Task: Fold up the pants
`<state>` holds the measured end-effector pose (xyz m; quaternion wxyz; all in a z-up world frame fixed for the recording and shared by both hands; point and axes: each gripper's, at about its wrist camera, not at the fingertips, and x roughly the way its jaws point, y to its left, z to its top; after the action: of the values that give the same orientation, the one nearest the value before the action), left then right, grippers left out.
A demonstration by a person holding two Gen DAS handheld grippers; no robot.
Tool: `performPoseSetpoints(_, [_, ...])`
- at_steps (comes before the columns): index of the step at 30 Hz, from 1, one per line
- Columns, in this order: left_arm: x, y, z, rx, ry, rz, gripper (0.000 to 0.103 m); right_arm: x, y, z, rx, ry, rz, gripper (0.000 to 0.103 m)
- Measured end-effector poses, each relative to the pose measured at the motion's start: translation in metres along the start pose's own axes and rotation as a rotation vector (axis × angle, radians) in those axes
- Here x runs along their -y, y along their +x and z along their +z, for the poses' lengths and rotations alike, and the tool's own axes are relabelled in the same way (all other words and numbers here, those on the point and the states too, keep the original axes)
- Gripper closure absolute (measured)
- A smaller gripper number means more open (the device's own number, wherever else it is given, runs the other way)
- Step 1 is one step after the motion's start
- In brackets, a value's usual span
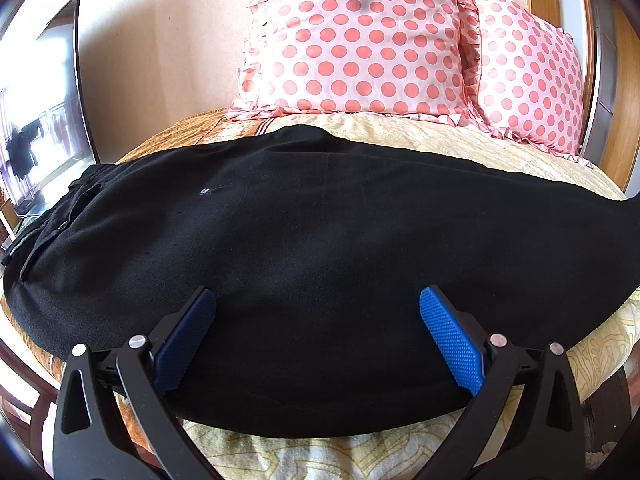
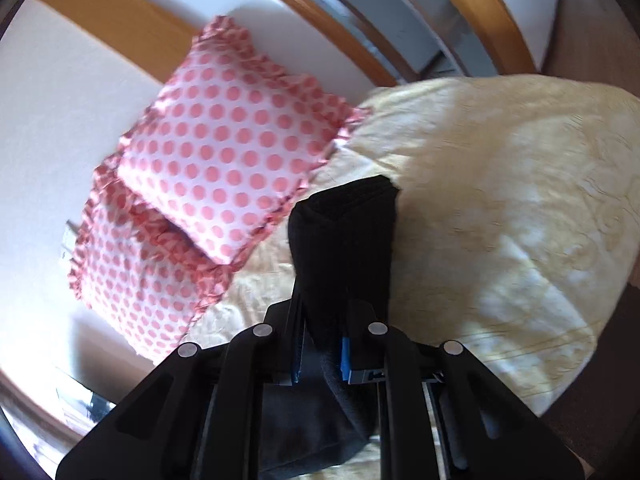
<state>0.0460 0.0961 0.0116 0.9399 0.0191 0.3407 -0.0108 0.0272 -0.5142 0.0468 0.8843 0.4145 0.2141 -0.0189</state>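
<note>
The right hand-held gripper (image 2: 320, 354) is clamped nearly closed on a bunched hem of the black pants (image 2: 344, 236), the ribbed cuff being held up off the bed (image 2: 500, 208). The left hand-held gripper (image 1: 318, 338) is held wide open, nothing between its blue pads (image 1: 452, 340), poised just above the near edge of the pants (image 1: 312, 248), which are laid lengthwise across the bed (image 1: 440, 136) with the waistband (image 1: 44, 224) at the left. For a clean fold, the lifted cuff is best carried over toward the waistband with edges matched, and the middle could be pinned by the open gripper. Two polka-dot pillows (image 1: 360, 40) are propped at the wall, near the far edge of the cloth, and a mirror (image 1: 40, 120) stands at the left; neither blocks the fold path.
</note>
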Motion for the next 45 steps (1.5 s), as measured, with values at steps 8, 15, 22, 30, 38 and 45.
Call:
performPoseSetpoints(8, [0.001, 0.000, 0.002, 0.000, -0.014, 0.008, 0.002, -0.173, 0.088, -0.077, -0.288, -0.261, 0.367, 0.089])
performPoseSetpoints(15, [0.000, 0.001, 0.001, 0.009, -0.016, 0.007, 0.002, -0.212, 0.184, -0.228, -0.741, -0.387, 0.334, 0.089])
performPoseSetpoints(22, [0.001, -0.001, -0.001, 0.017, -0.011, 0.002, 0.002, -0.228, 0.180, -0.223, -0.658, -0.389, 0.362, 0.089])
performPoseSetpoints(30, [-0.019, -0.021, 0.004, 0.067, -0.134, -0.136, 0.002, -0.273, 0.178, -0.251, -0.637, -0.514, 0.415, 0.089])
performPoseSetpoints(38, [-0.043, -0.038, 0.007, 0.115, -0.171, -0.019, 0.002, -0.269, 0.176, -0.290, -0.719, -0.602, 0.404, 0.089])
performPoseSetpoints(45, [-0.059, -0.037, 0.008, 0.099, -0.188, 0.022, 0.002, -0.273, 0.163, -0.319, -0.752, -0.813, 0.349, 0.079])
